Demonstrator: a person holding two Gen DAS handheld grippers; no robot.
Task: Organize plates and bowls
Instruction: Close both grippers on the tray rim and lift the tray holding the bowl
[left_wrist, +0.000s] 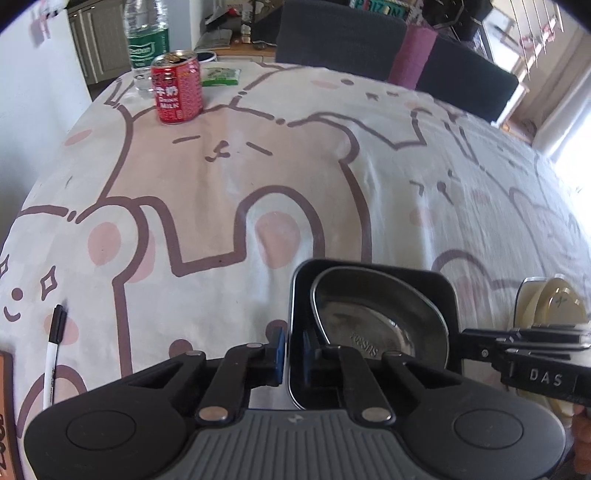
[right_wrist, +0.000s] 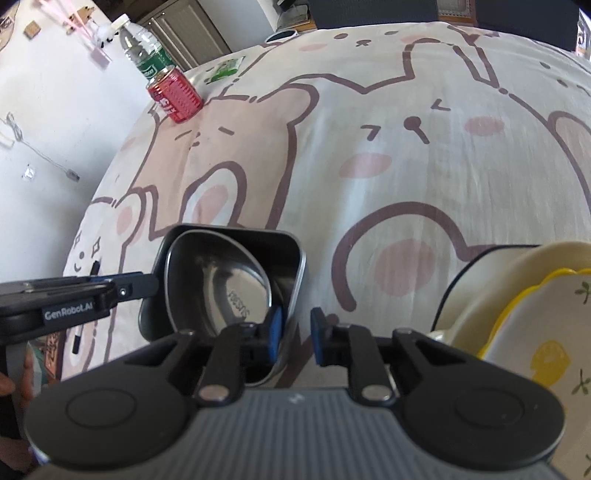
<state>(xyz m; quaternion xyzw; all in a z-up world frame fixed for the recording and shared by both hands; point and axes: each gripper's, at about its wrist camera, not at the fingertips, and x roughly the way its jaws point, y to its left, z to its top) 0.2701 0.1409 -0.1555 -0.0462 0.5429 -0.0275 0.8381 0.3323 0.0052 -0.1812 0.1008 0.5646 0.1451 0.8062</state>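
Note:
A dark square container (left_wrist: 417, 275) (right_wrist: 284, 240) sits on the bear-print cloth with a steel bowl (left_wrist: 369, 310) (right_wrist: 221, 273) leaning inside it. My left gripper (left_wrist: 293, 350) (right_wrist: 149, 284) is shut on the container's left wall, one blue pad on each side. My right gripper (right_wrist: 295, 338) (left_wrist: 461, 343) straddles the container's right wall. Its left pad is inside against the wall, while its outer pad (right_wrist: 318, 332) stands a little apart from it. To the right a cream bowl (right_wrist: 491, 280) (left_wrist: 554, 302) holds a yellow-rimmed plate (right_wrist: 535, 332).
A red drink can (left_wrist: 177, 88) (right_wrist: 175, 96), a water bottle (left_wrist: 147, 37) (right_wrist: 142, 48) and a green packet (left_wrist: 221, 76) stand at the far left of the table. A marker pen (left_wrist: 55, 343) lies near the left edge. A dark chair (left_wrist: 369, 40) is behind the table.

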